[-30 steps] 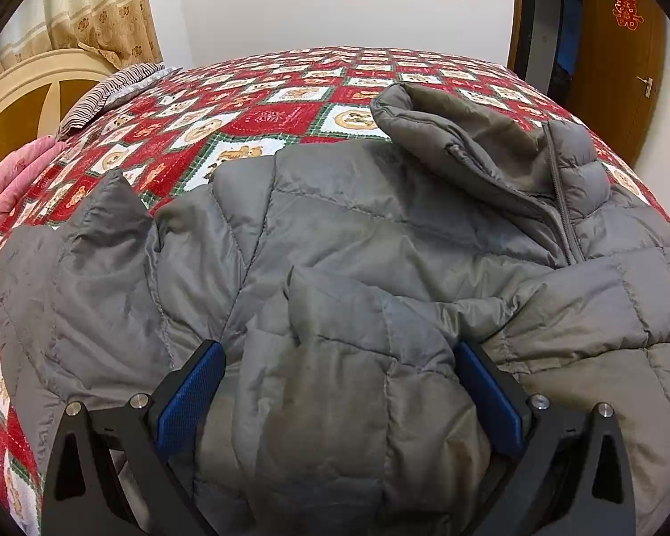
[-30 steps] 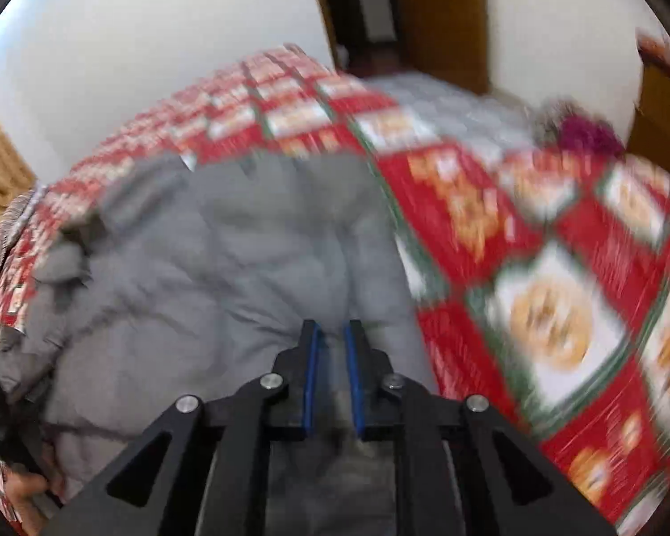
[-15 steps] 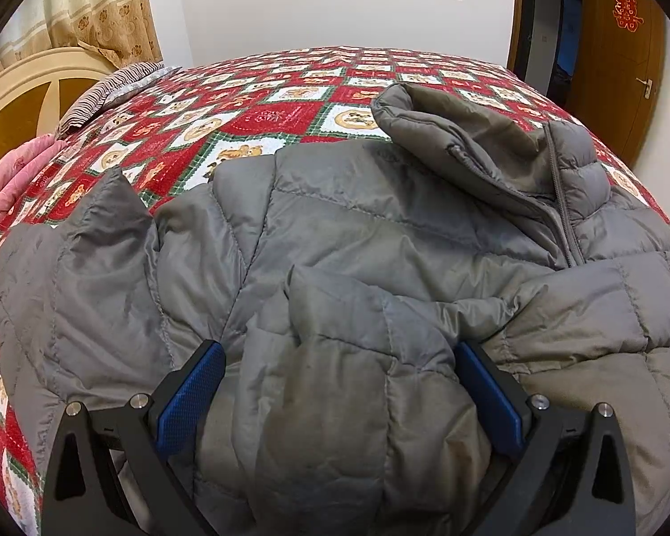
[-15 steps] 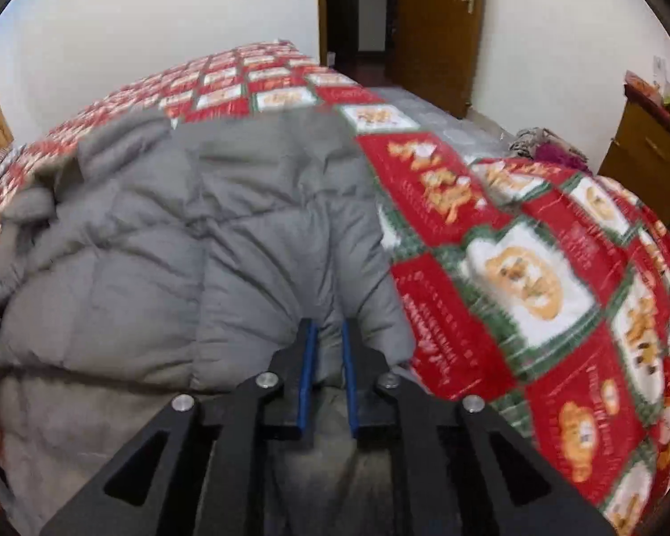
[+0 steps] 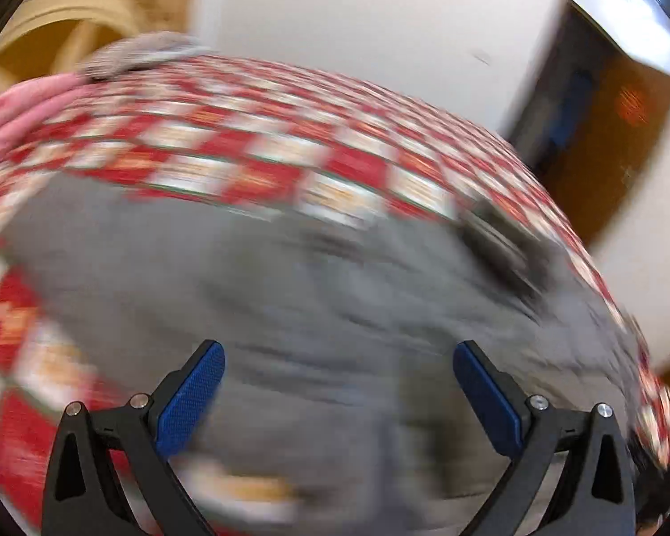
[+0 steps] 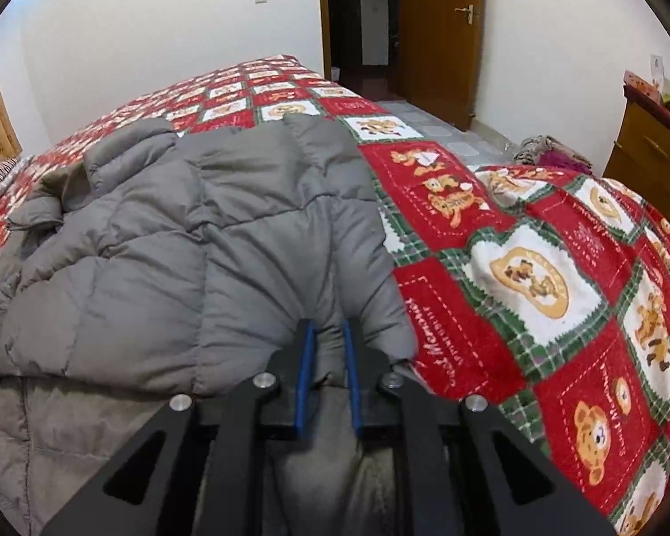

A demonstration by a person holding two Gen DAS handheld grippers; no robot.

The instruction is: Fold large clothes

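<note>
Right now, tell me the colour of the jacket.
Grey, quilted; the jacket shows best in the right wrist view.

Left wrist view heavily motion-blurred: quilt (image 5: 263, 169) squares smeared into streaks, jacket (image 5: 335, 295) a grey wash without seams, only the tongs (image 5: 338, 359) sharp. Right wrist view crisp, evenly lit by soft indoor light, mild shadows in jacket (image 6: 192, 241) folds. Strong fisheye bending in both, dark vignette at corners. Bright glare on wall (image 5: 621, 4) top right.
</note>
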